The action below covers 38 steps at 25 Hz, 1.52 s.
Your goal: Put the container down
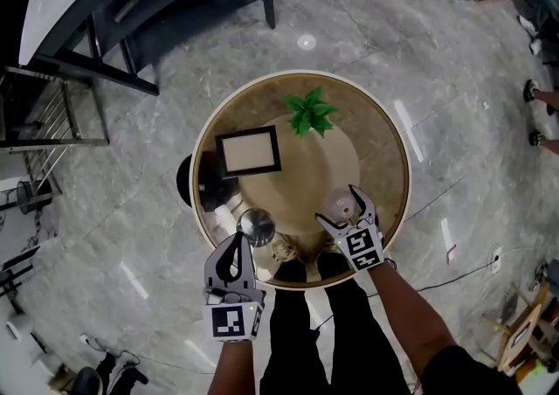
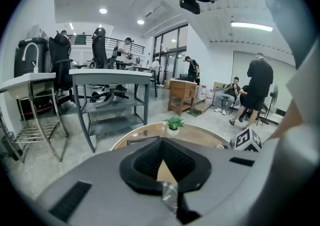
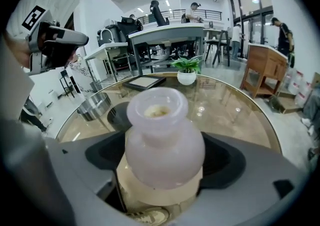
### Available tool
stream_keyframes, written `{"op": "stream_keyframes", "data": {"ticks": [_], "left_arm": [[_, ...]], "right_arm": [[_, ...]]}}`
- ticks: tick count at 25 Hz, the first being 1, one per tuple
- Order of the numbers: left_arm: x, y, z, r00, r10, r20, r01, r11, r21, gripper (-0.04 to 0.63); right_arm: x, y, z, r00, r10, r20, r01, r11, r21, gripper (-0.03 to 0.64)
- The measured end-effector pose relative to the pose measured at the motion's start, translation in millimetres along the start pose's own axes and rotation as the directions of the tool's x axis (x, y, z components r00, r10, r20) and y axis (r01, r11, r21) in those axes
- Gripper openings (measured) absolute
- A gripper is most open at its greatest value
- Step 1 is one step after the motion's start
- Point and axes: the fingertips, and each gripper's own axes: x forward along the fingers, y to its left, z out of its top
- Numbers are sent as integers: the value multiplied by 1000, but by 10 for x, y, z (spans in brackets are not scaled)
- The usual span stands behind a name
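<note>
A pale pink, round-bellied container [image 1: 337,202] [image 3: 164,145] with an open neck stands upright near the front right edge of the round glass table [image 1: 395,142]. My right gripper [image 1: 337,207] [image 3: 165,167] is open, one jaw on each side of the container's belly, very close to it, with a thin gap on the left side. My left gripper [image 1: 237,242] [image 2: 162,169] hovers at the table's front left edge. It is shut with nothing in it, just short of a steel bowl [image 1: 256,225] [image 3: 94,105].
On the table also stand a dark picture frame [image 1: 249,150] lying flat and a small green potted plant [image 1: 308,112]. A white-topped metal shelf table [image 1: 131,9] stands beyond on the left. My legs are against the table's near edge. Several people are in the room.
</note>
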Motion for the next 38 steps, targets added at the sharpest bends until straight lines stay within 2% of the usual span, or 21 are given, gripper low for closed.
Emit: {"op": "stream_keyframes", "data": {"ticks": [3, 6, 12, 17, 23, 26, 29, 33, 36, 38], "left_arm": [[-67, -62, 219, 1000, -12, 18, 12, 1000, 5, -8], [-199, -128, 501, 999, -29, 36, 29, 999, 18, -8], [-589, -315, 1238, 994, -67, 89, 64, 997, 35, -8], [-890, -506, 1935, 981, -98, 166, 89, 994, 63, -8], [-1167, -635, 2654, 949, -143, 280, 121, 988, 95, -8], [-1312, -638, 2915, 936, -139, 324, 114, 989, 96, -8], [-1493, -710, 3035, 930, -137, 342, 116, 990, 81, -8], [-1590, -844, 3123, 923, -148, 354, 121, 988, 97, -8], [-1620, -914, 3189, 914, -165, 371, 128, 984, 122, -8], [-1630, -953, 3213, 910, -176, 375, 133, 982, 137, -8]], "right_arm": [[-205, 12, 199, 1000, -6, 28, 7, 1000, -16, 440], [-572, 87, 583, 997, -8, 80, 9, 1000, -23, 440], [-1605, 243, 1803, 970, -18, 244, 29, 999, -40, 439], [-2510, 261, 2791, 918, -31, 396, 56, 997, -53, 404], [-3341, 278, 3553, 835, -55, 548, 136, 985, -108, 282], [-3642, 295, 3780, 805, -92, 587, 194, 975, -113, 197], [-3885, 361, 3823, 788, -111, 606, 216, 971, -103, 135], [-4081, 445, 3838, 771, -122, 624, 231, 968, -96, 73], [-4127, 479, 3883, 742, -136, 657, 262, 960, -96, 6], [-4159, 487, 3935, 728, -135, 672, 276, 955, -108, -1]]}}
